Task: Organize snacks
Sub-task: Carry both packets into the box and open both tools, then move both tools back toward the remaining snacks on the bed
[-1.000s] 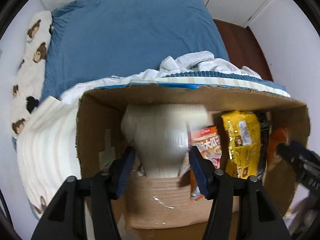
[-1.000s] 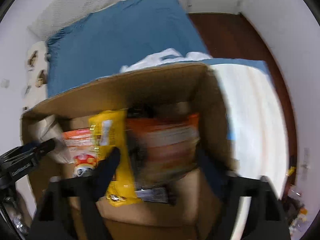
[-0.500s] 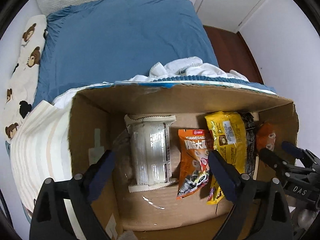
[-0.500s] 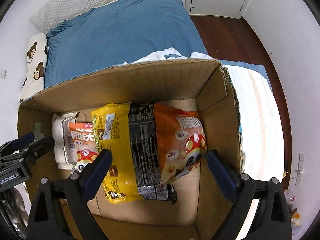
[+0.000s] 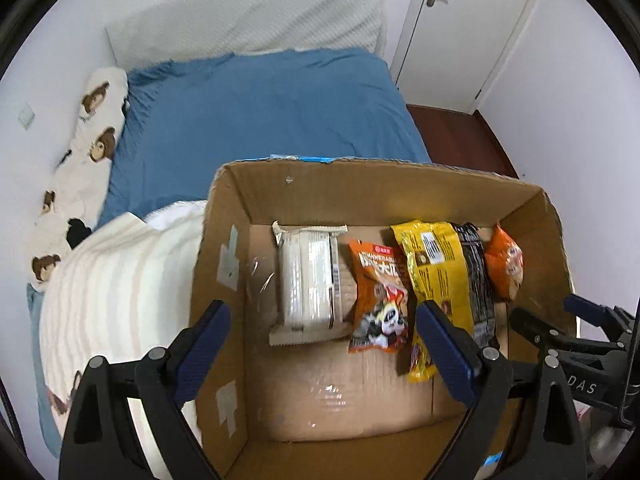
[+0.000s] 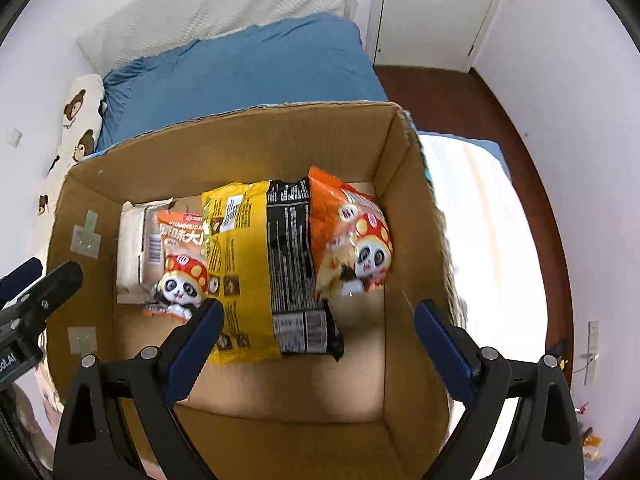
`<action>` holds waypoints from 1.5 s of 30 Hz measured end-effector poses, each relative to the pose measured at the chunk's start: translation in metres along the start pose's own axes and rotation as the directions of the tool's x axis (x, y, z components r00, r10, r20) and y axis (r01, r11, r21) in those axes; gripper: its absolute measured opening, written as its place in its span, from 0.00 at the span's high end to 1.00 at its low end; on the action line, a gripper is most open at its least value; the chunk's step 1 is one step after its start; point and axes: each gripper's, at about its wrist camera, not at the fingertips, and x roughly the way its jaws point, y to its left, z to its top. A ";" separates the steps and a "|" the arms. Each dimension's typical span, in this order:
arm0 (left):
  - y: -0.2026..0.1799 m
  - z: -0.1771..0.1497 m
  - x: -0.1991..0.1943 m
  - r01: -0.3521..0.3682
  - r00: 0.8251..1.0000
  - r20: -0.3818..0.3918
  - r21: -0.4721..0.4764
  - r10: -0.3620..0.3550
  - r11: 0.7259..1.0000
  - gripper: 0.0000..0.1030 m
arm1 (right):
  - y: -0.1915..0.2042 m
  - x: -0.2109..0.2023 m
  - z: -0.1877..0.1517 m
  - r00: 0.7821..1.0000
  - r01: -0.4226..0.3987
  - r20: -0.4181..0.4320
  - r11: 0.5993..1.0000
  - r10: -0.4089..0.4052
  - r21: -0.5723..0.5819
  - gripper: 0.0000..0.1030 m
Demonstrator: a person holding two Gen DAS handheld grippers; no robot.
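A cardboard box (image 5: 224,248) (image 6: 404,184) sits on the bed. On its floor lie, side by side, a white pack (image 5: 308,280) (image 6: 130,248), a small orange panda bag (image 5: 380,292) (image 6: 180,264), a yellow bag (image 5: 436,276) (image 6: 240,264), a black bag (image 5: 476,276) (image 6: 290,256) and a bigger orange panda bag (image 5: 506,264) (image 6: 352,236). My left gripper (image 5: 322,344) is open and empty above the box's left part. My right gripper (image 6: 318,344) is open and empty above the right part.
The box rests on a bed with a blue sheet (image 5: 260,120) (image 6: 240,72). A striped cream blanket (image 5: 112,288) lies left of the box, a bear-print pillow (image 5: 80,152) by the wall. A door (image 5: 452,20) and dark wood floor (image 6: 500,120) are at the right.
My left gripper let go of the white pack and my right gripper let go of the big orange bag. Both opened wide and pulled up and back from the box.
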 end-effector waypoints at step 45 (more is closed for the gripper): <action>-0.060 -0.276 -0.003 0.028 0.969 -0.234 0.417 0.077 0.909 0.08 | -0.081 -0.066 -0.273 0.988 -0.106 -0.096 0.984 0.121 0.144 0.05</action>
